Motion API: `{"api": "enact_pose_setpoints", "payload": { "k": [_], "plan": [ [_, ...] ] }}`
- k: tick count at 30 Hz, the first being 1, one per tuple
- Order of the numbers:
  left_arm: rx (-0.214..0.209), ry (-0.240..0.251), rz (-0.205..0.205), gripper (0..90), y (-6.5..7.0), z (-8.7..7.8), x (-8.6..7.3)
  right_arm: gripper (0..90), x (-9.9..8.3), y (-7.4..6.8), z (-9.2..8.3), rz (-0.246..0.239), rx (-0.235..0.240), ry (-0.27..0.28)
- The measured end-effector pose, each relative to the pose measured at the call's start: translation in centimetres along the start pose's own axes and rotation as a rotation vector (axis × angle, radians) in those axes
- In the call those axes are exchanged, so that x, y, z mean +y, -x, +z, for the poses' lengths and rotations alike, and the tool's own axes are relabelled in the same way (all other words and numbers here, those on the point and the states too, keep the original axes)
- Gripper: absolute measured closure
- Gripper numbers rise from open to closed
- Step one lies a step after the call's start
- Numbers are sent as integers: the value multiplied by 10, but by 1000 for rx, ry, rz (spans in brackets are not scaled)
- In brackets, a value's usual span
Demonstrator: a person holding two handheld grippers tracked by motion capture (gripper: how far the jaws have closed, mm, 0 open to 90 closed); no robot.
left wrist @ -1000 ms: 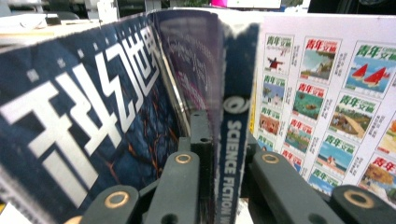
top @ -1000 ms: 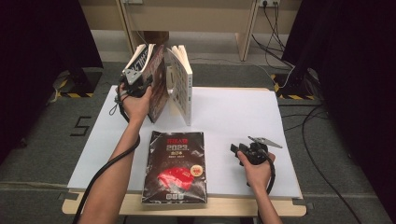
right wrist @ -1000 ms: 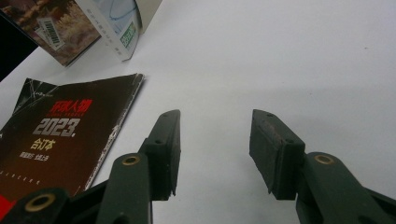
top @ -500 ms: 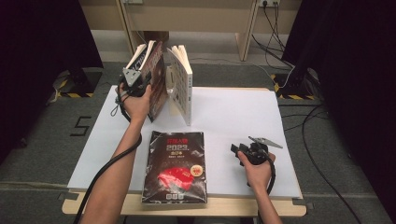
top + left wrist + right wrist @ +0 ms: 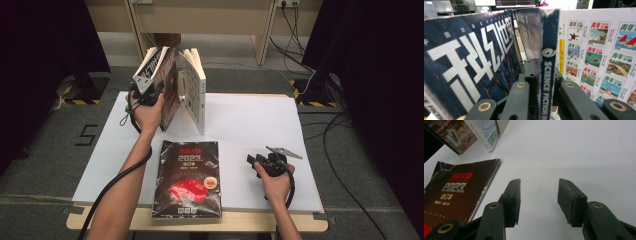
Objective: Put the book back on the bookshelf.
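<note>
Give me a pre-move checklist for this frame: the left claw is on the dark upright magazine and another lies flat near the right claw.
1. Left claw on the spine of the dark upright magazine: ok, though its jaws have just been opening slightly.
2. Magazine upright: ok, leaning a little.
3. White book beside it standing: ok; whether the two touch, cannot tell.
4. Right claw open and holding nothing: ok.
5. Flat black magazine lying fully on the table: ok, near the front edge.
6. Bare table between the right claw and the flat magazine: ok.
</note>
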State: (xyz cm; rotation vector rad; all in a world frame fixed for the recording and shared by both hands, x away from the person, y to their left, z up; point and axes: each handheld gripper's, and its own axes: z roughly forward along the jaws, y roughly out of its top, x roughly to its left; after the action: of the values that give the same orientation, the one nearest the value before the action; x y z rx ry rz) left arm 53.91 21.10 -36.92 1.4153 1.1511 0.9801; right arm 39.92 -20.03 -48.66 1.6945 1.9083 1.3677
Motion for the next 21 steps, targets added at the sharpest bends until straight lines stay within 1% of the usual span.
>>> {"api": "enact_pose_setpoints", "payload": {
  "k": [1,4,5,9,11,13,15,17,21],
  "plan": [
    [1,2,3,809,0,-1,0,541,0,1,0,-9,0,4],
    [6,10,7,758,0,-7,2,541,0,0,0,-6,1,0],
    [11,13,14,747,0,-9,3,541,0,0,0,3,1,-2],
    [23,22,22,724,0,-18,5,541,-1,-1,1,4,1,-4],
    [21,21,33,718,0,-22,4,541,-1,-1,1,3,2,-3],
    [17,19,35,715,0,-27,2,541,-1,-1,1,1,3,-5],
    [17,17,38,715,0,-32,-1,541,-1,0,1,-11,2,-3],
    [12,14,41,716,0,-36,-4,541,-1,0,1,-9,3,-5],
    [8,-7,27,720,-3,-44,-13,541,-2,0,2,-6,3,-8]
  ]
}}
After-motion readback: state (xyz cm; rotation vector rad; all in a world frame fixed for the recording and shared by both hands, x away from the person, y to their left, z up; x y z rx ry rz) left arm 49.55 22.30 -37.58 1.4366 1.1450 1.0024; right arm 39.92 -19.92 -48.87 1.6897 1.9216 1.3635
